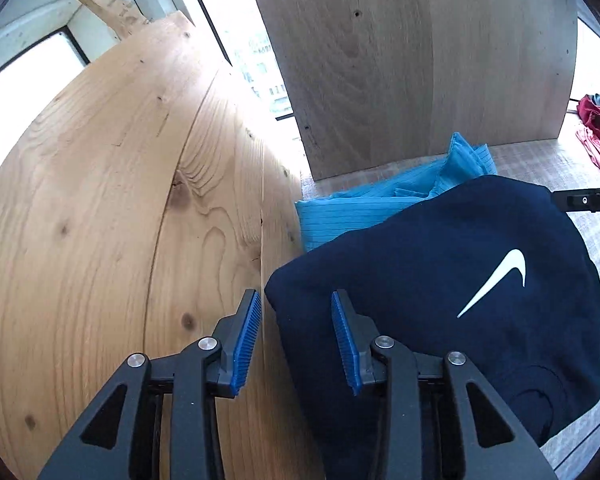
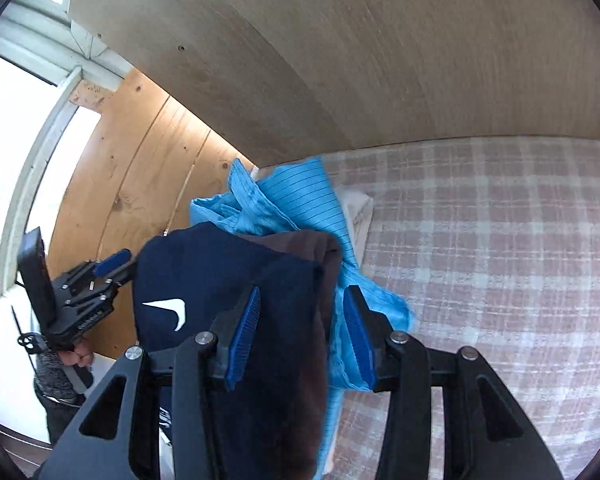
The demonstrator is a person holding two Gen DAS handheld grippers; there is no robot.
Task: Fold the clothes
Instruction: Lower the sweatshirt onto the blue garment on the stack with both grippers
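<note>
A navy sweatshirt [image 1: 420, 280] with a white swoosh lies in a mound on the checked table cover [image 2: 480, 240], partly over a light blue striped garment [image 1: 360, 212]. My left gripper [image 1: 296, 304] stands open at the sweatshirt's left edge; that edge lies between the blue pads without being pinched. In the right wrist view the navy sweatshirt [image 2: 204, 272] and the light blue garment [image 2: 292, 196] lie under my right gripper [image 2: 303, 290]. It is open, its jaws straddling the sweatshirt's brownish right edge. There the left gripper [image 2: 118, 262] shows at the far side, held by a hand [image 2: 80, 356].
A pine panel [image 1: 120, 200] rises along the left of the table and a pale plywood board [image 1: 420, 60] closes the back. Red and pink clothes [image 1: 596, 136] lie at the far right. A white folded item [image 2: 358, 208] peeks from under the blue garment. Windows [image 1: 16, 92] are behind.
</note>
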